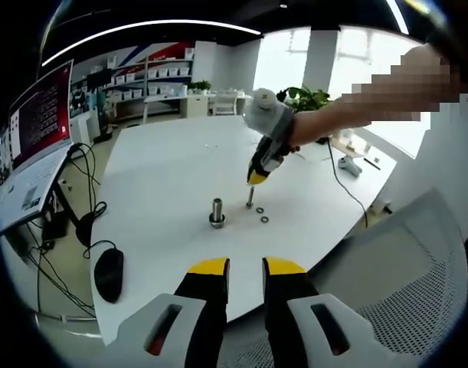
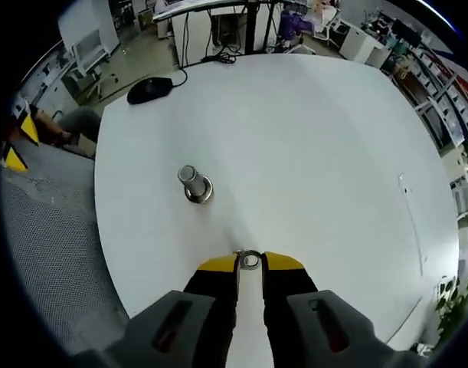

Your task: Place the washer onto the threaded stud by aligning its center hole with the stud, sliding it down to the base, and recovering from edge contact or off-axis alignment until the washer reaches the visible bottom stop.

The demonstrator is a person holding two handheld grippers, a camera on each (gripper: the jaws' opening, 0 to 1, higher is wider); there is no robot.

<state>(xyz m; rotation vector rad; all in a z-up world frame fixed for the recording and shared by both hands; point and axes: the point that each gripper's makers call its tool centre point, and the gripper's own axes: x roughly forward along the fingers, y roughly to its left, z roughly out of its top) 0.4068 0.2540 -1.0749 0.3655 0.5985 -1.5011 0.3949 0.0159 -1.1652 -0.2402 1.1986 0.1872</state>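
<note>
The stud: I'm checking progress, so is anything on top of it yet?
No. The stud stands bare on the white table, its top uncovered. The right hand-held gripper holds a washer apart from it. Two spare washers lie nearby.

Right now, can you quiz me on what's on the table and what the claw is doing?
1. True or false: the washer is already sitting at the bottom of the stud.
2. What does the right claw pinch between its yellow tips? A) the washer B) the stud C) nothing
3. Fill in the blank: the black thing with a cable near the far edge of the white table in the right gripper view is a computer ____.

Key
1. False: the washer is at the claw tips, apart from the stud.
2. A
3. mouse
</note>
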